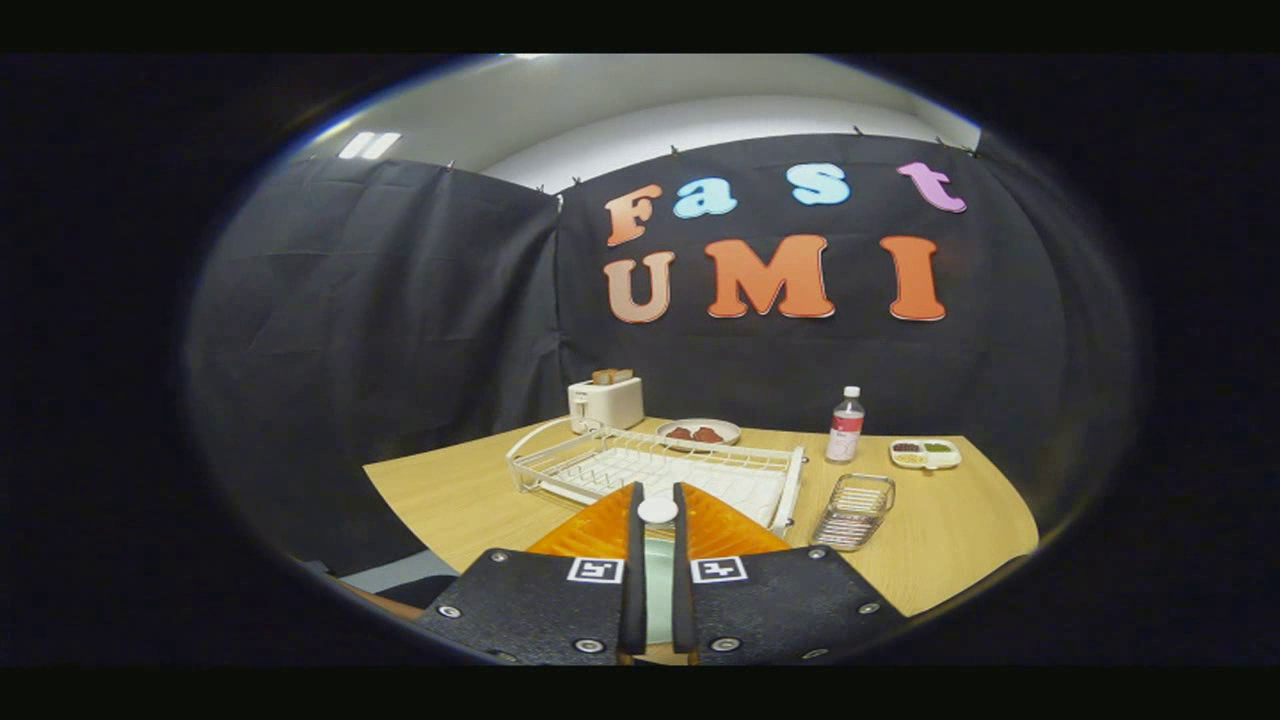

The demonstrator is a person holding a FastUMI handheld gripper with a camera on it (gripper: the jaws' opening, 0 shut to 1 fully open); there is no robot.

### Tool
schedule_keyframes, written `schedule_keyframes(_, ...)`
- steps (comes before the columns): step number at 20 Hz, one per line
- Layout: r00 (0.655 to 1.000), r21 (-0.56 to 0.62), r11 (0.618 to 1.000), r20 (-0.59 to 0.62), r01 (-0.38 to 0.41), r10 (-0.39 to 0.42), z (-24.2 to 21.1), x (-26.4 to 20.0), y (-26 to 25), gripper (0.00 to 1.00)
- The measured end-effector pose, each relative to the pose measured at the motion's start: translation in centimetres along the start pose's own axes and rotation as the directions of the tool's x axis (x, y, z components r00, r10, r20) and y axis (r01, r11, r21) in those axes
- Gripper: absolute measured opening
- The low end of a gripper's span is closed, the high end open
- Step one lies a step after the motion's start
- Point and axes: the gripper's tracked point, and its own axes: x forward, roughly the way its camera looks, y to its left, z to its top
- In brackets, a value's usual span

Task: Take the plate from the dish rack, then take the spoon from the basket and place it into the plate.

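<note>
The dish rack (640, 462) stands on the tabletop (450, 495), just ahead of the tongs (657, 492) and slightly to their left; nothing stands in it. The tongs are clenched to a narrow gap, which a pale strip fills: judged to be the plate (657, 590), gripped edge-on. The wire basket (852, 511) lies ahead and to the right of the tongs, beside the rack's right end, with its long axis running away from them. The spoon cannot be made out inside it. The coming reach therefore goes rightward.
</note>
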Motion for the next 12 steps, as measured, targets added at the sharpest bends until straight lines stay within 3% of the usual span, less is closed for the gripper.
schedule_keyframes(12, 0.992, 0.044, 0.998, -0.123, -0.032, 0.037, -7.3, 0.4, -0.1, 0.10)
